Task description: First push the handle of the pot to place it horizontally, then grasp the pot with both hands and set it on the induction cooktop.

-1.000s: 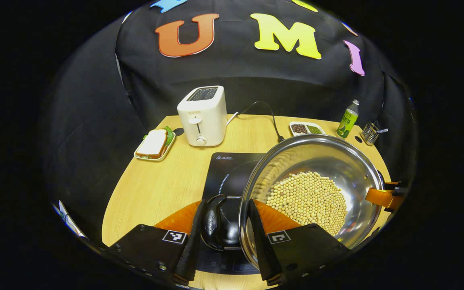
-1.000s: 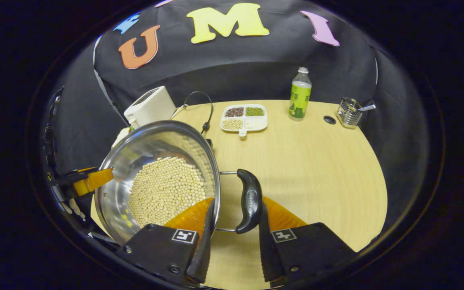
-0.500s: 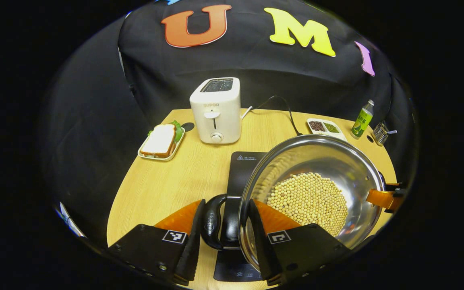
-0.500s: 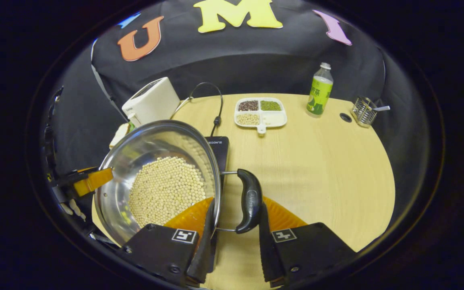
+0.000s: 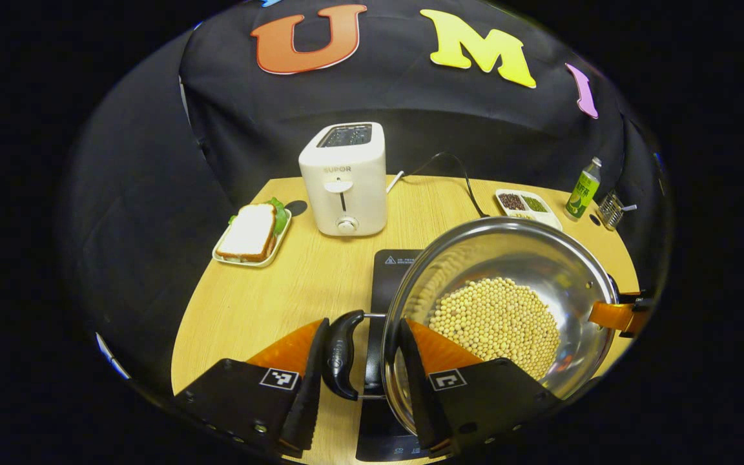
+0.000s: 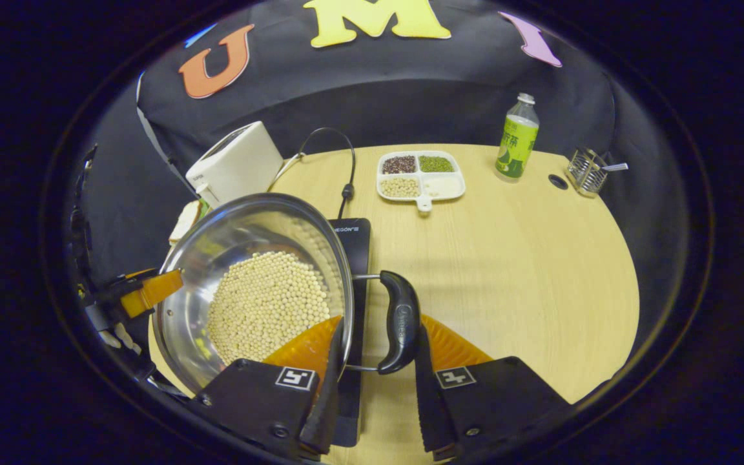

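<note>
The left hand-held gripper (image 5: 359, 361) is closed to a narrow gap around the pot's left handle (image 5: 341, 354): one finger lies against the handle's outer face, the other sits inside the rim against the pot (image 5: 507, 303) wall. The right hand-held gripper (image 6: 375, 361) grips the opposite handle (image 6: 400, 321) the same way, one finger outside the handle and one inside the rim. Both therefore clamp handle and wall together, and the jaws are nearly but not fully closed.

The pot, holding a bed of beans (image 6: 265, 303), is carried between the two hand-held grippers above the bench (image 6: 507, 258). It partly overlaps the cooktop (image 5: 390, 271), whose black panel shows beyond and beneath the left rim. Whether the base touches it cannot be told.

Judgement: the step in hand is the carry and set-down. To do it well, both sides should travel at equal height so the beans stay level, and the base should be centred over the cooktop before lowering. Grip should be held until the pot rests flat. The toaster (image 5: 344, 177) and its cord (image 6: 340, 161) stand behind the cooktop; keep the rim apart from them.
</note>
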Demonstrator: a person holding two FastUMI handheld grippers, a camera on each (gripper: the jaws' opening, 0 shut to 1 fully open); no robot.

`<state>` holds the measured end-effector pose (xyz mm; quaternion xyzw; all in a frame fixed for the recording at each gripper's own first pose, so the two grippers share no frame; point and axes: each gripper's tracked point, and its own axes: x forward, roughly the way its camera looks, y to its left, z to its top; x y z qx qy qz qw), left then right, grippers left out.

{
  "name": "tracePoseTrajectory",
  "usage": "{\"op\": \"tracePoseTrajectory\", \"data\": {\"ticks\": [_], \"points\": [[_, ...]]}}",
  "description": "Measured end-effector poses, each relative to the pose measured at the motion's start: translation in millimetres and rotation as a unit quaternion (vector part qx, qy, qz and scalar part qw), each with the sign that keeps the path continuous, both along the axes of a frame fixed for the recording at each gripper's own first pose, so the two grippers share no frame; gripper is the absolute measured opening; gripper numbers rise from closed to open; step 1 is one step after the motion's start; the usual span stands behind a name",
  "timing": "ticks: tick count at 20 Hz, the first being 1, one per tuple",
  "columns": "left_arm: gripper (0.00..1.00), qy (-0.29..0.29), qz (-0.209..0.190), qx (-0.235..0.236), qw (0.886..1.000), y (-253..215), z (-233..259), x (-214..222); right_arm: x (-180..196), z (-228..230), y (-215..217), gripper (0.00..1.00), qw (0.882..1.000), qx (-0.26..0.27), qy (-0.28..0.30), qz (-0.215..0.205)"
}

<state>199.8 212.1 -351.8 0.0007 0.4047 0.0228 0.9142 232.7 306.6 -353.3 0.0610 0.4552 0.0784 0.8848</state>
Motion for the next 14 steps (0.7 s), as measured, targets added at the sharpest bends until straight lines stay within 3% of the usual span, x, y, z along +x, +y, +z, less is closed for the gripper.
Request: {"op": "tracePoseTrajectory", "data": {"ticks": [14], "points": [[0.59,-0.016,-0.012,0.011,1.000,0.7,0.3,0.0,0.7,-0.2,-1.2,0.53,1.000,0.006,-0.023,-0.004]]}}
